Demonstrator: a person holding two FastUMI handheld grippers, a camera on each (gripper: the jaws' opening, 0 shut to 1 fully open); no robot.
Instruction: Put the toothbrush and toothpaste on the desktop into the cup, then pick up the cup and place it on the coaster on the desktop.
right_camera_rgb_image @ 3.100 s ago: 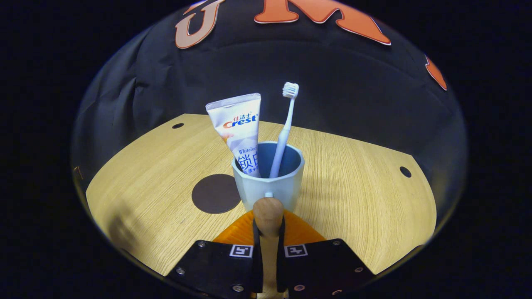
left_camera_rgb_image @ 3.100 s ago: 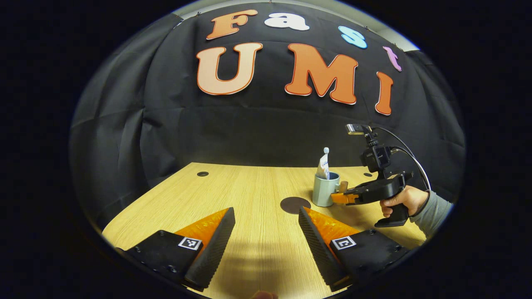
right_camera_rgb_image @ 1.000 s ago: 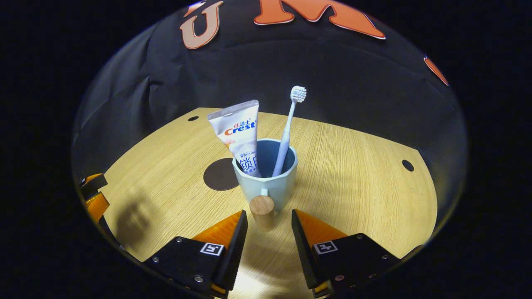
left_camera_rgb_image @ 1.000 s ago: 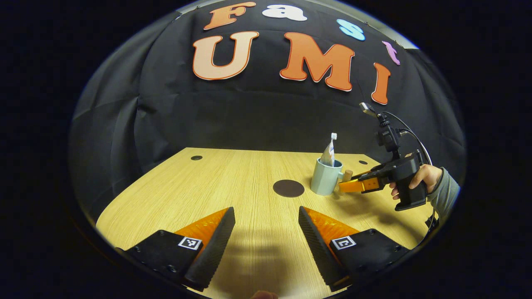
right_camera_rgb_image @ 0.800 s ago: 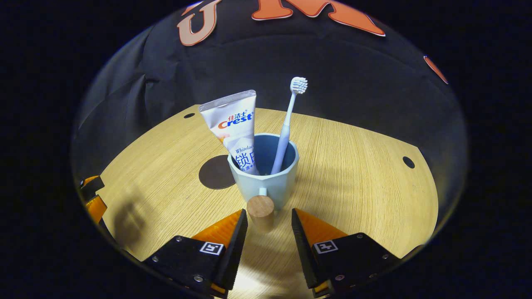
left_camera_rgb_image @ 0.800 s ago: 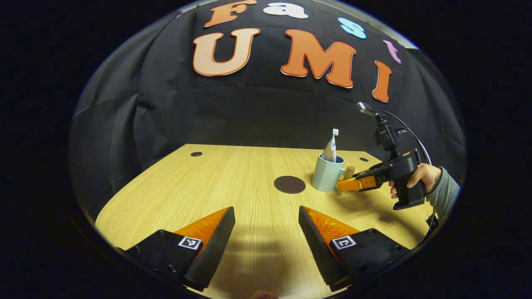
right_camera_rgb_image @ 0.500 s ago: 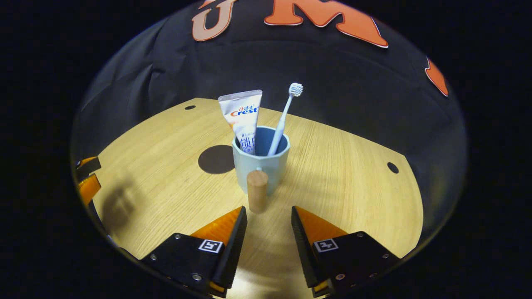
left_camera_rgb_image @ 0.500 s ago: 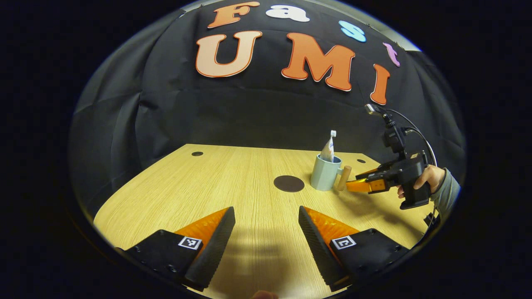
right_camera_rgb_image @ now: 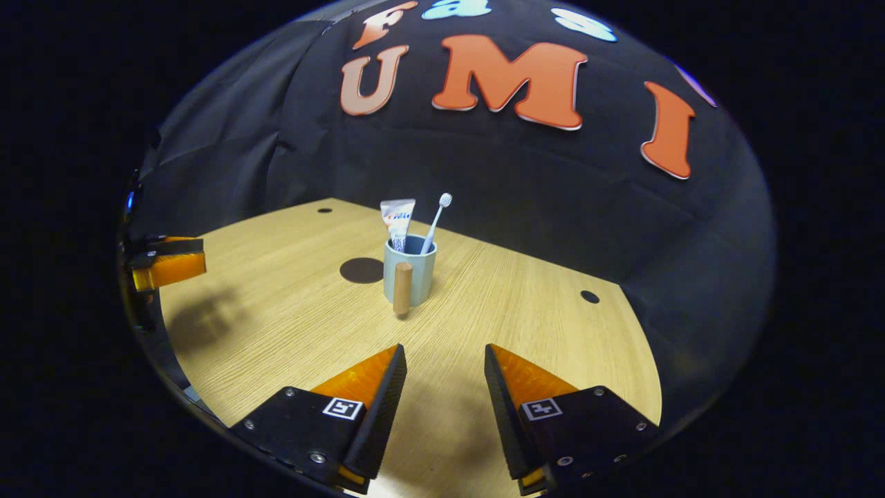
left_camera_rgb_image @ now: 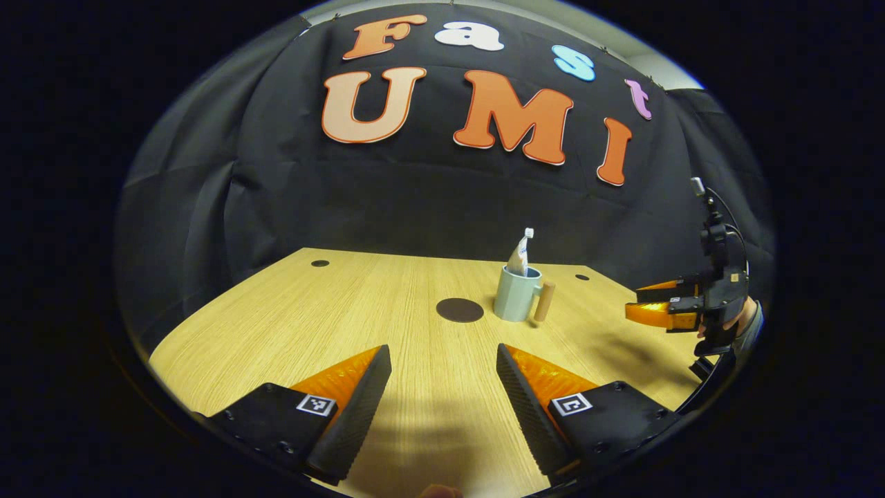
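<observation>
Toothbrush [right_camera_rgb_image: 435,220] stands near-upright in cup [right_camera_rgb_image: 410,273], bristles up.

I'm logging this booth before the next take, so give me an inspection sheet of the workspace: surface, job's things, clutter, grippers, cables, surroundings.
Surface: wooden desktop with small round holes near its edges.
Job's things: cup stands upright on the desktop beside the dark round coaster, not on it; toothpaste and toothbrush stand inside the cup; its wooden handle faces the right gripper.
Clutter: nothing seen.
Grippers: left gripper open, holding nothing; right gripper open, holding nothing, well apart from the cup.
Cables: a thin cable loops on the right gripper's handset.
Surroundings: black cloth wall behind the desktop.
</observation>
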